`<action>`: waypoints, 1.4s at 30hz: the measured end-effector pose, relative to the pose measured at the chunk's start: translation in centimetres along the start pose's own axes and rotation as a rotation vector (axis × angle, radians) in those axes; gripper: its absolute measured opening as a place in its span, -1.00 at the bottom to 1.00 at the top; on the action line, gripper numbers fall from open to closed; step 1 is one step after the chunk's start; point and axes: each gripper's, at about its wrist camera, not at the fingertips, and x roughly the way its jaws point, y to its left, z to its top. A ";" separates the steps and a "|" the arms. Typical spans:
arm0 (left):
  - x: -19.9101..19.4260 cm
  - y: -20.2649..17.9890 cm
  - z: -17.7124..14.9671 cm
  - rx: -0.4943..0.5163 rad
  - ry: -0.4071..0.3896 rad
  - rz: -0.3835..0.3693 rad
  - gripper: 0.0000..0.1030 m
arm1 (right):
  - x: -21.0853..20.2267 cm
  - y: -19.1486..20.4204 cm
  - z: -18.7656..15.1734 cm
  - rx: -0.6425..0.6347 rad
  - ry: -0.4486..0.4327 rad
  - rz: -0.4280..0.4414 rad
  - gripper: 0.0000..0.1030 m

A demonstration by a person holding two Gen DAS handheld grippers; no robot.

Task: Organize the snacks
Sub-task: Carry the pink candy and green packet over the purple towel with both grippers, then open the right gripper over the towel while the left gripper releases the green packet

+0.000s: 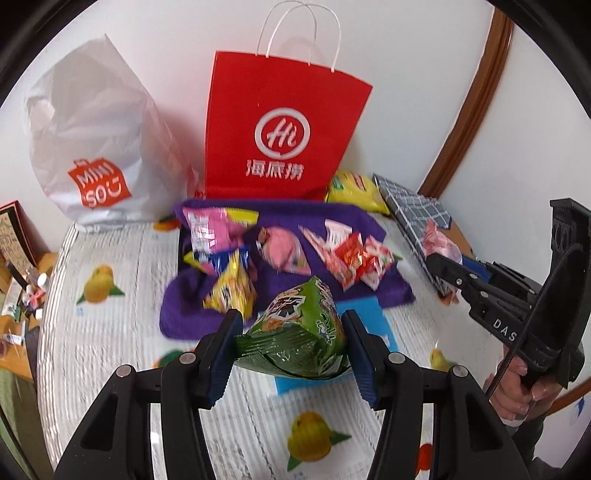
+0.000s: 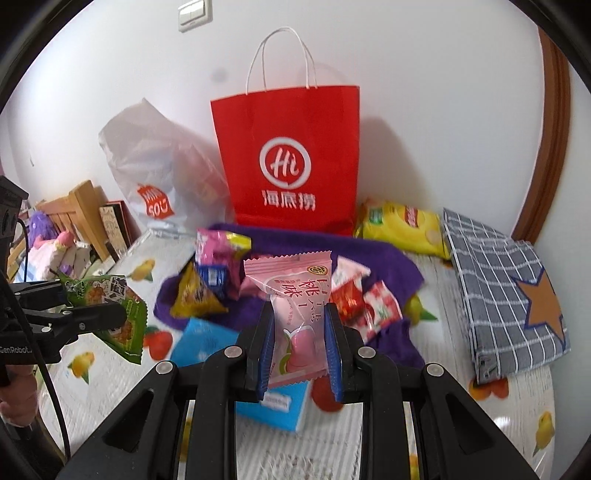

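Left tool (image 1: 291,332) clamps green packet (image 1: 295,332); right view adds light switch (image 2: 194,13).

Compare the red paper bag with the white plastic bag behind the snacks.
The red paper bag stands stiff and upright with flat sides; the white plastic bag is soft, rumpled and bulging. The red paper bag has white cord handles and a round white "Hi" logo; the white plastic bag shows no handles and carries an orange logo patch. Both stand at the wall, side by side, behind the purple cloth.
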 end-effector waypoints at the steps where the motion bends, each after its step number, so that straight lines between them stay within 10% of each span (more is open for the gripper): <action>1: 0.0 0.1 0.7 -0.001 -0.008 0.000 0.03 | 0.1 0.1 0.5 0.000 -0.006 0.002 -0.51; 23: 3.9 2.1 9.1 -0.047 -0.041 0.015 0.03 | 6.0 -1.4 7.0 0.020 -0.027 -0.026 -0.50; 42: 9.7 4.5 10.2 -0.066 0.057 0.037 0.03 | 13.8 -4.2 5.0 0.029 0.112 -0.019 -0.50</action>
